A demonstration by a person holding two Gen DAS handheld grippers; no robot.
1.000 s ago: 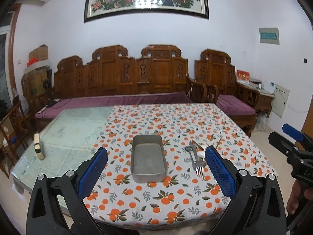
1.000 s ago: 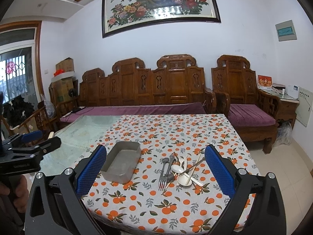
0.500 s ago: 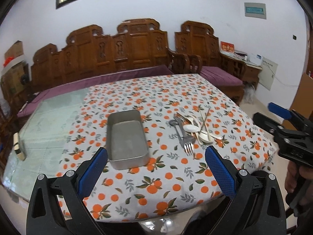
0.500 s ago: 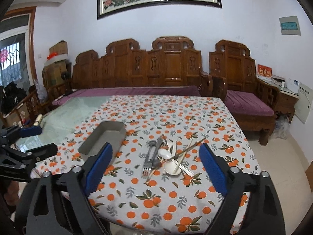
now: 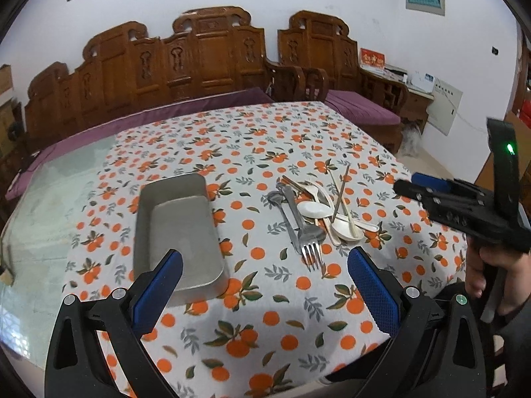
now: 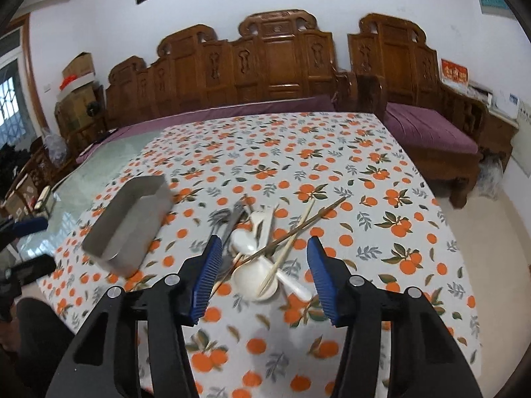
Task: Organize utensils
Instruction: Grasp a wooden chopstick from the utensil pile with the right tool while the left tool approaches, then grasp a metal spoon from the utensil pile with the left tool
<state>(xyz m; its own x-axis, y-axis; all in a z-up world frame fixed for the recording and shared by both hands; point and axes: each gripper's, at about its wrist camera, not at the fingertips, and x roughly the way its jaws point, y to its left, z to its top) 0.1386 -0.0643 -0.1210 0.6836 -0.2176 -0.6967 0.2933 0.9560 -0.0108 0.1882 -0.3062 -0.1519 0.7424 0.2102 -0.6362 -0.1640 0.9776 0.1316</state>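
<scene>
While the right claw point(image 6: 262, 267) (jaws just narrowing, nothing between them) hovered over the tangled pile of metal fork, white spoons and chopsticks point(image 6: 262, 248), closing there risked snagging several pieces; the left claw point(image 5: 265, 285) gaped empty beside the grey rectangular metal tray point(image 5: 177, 229).

The metal tray point(image 5: 179, 229) lies on the tablecloth point(image 5: 265, 315), left of the utensil pile point(image 5: 315, 212). In the pile, the fork point(image 5: 307, 235) lies at the left with its tines toward me; the spoons point(image 5: 315, 210) lie to its right; the chopsticks point(image 6: 292, 232) lie crossed on top of the spoons. The tablecloth covers the right part of the table; the bare table top point(image 5: 59, 179) lies to its left. A wooden bench point(image 5: 186, 63) stands behind the table. My right gripper point(image 6: 262, 262) hangs before the pile, my left gripper point(image 5: 265, 282) before the tray and fork.
</scene>
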